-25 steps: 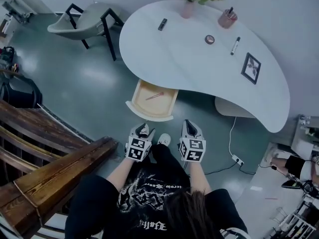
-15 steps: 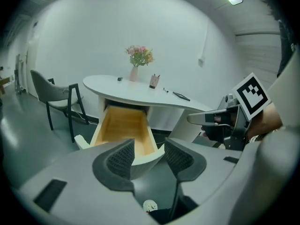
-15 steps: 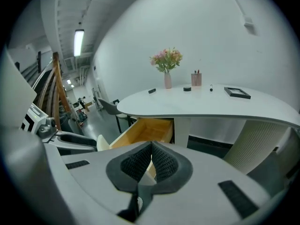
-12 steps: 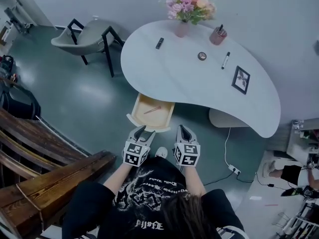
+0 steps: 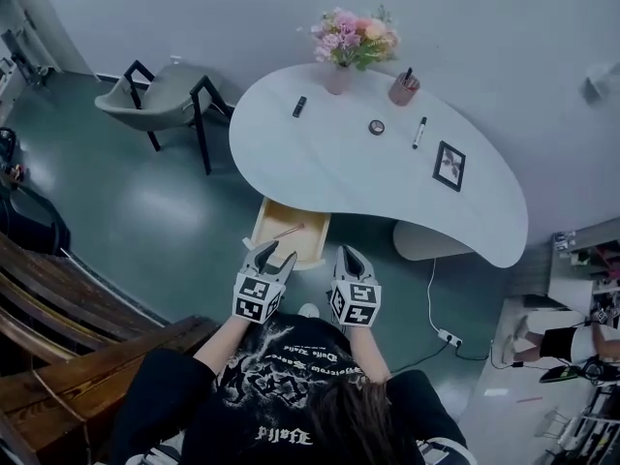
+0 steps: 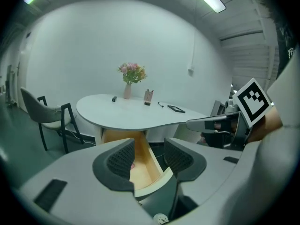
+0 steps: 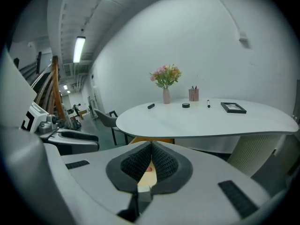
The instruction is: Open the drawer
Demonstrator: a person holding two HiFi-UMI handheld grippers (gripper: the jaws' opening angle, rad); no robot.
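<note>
Grey-green floor below a plain pale wall. A white curved table occupies the upper centre of the head view.

Drawer: light wood, standing pulled out from under the table's near edge. It lies at 12 o'clock from both grippers and apart from them. A slim pink item lies inside it.

Left gripper: jaws spread, nothing between them. Its own view shows the drawer through the gap.

Right gripper: jaws pressed together at the tips, holding nothing.

On the table top:
- a flower vase at 12 o'clock
- a pen cup near it at its 3 o'clock
- a round tin
- a marker
- a picture frame towards 3 o'clock
- a small dark object at 11 o'clock

A grey chair stands at 10 o'clock from the table, apart from it. Dark wooden beams lie at 8 o'clock in the head view.
</note>
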